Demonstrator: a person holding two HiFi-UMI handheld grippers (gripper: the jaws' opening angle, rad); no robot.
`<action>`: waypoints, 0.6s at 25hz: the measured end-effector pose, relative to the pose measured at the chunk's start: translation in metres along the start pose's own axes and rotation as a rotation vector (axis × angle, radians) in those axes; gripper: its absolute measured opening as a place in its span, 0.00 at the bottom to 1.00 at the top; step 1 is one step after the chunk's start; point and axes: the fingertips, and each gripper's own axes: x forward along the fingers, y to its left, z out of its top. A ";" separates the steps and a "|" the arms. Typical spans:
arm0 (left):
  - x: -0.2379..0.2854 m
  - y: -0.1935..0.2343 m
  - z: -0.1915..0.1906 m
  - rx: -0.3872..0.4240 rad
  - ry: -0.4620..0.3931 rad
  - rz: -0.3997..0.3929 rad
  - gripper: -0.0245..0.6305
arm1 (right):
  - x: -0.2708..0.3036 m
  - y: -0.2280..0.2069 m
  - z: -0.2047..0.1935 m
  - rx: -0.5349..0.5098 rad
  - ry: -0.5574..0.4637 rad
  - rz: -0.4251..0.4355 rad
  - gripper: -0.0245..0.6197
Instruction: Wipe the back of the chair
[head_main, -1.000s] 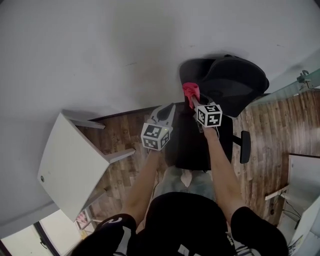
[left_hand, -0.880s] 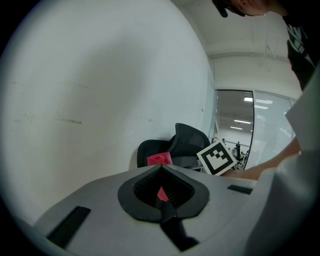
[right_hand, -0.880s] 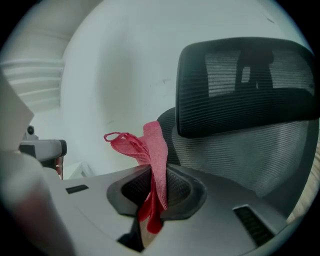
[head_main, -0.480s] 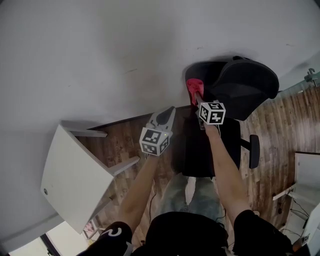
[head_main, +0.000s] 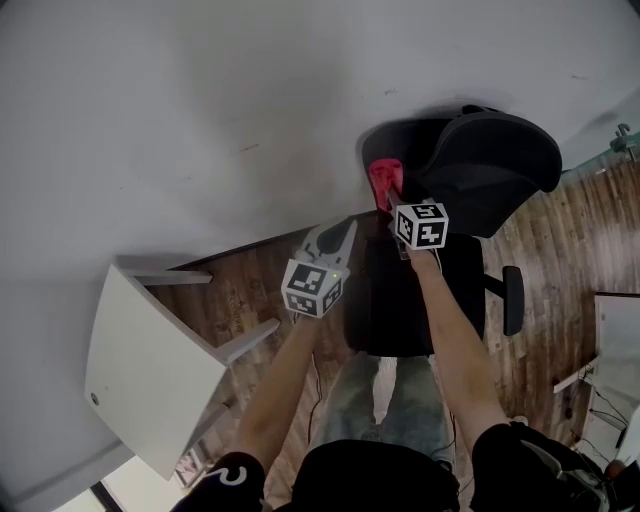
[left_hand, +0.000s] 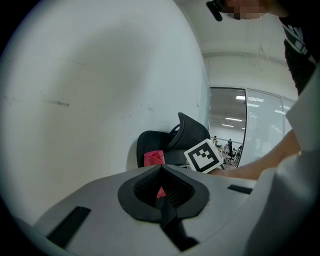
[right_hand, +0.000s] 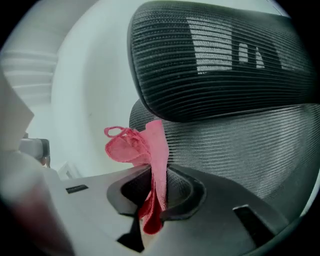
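Head view: right gripper (head_main: 388, 198) holds the pink cloth (head_main: 383, 176) at the chair back (head_main: 500, 165), left edge. The left gripper (head_main: 338, 232) hangs beside it, above the wooden floor (head_main: 250, 280).
Left gripper view: jaws together, nothing between them.
Right gripper view: jaws clamped on the cloth (bunched, edge at the mesh).

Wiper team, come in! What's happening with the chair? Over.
Right hand-held gripper shut on pink cloth, at chair back. Left hand-held gripper shut, empty. Nothing blocking.

No legible text or numbers; square coded markers (head_main: 421, 225) on left tool (head_main: 345, 226), right tool (head_main: 390, 195).
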 end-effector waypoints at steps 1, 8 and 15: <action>0.002 -0.001 0.000 -0.001 0.000 -0.001 0.07 | 0.000 -0.001 -0.001 -0.003 0.004 0.001 0.15; 0.018 -0.022 -0.004 0.017 0.028 -0.018 0.07 | -0.009 -0.024 -0.007 -0.009 0.017 0.002 0.15; 0.042 -0.055 0.003 0.038 0.042 -0.025 0.07 | -0.036 -0.072 0.002 0.007 0.007 -0.039 0.15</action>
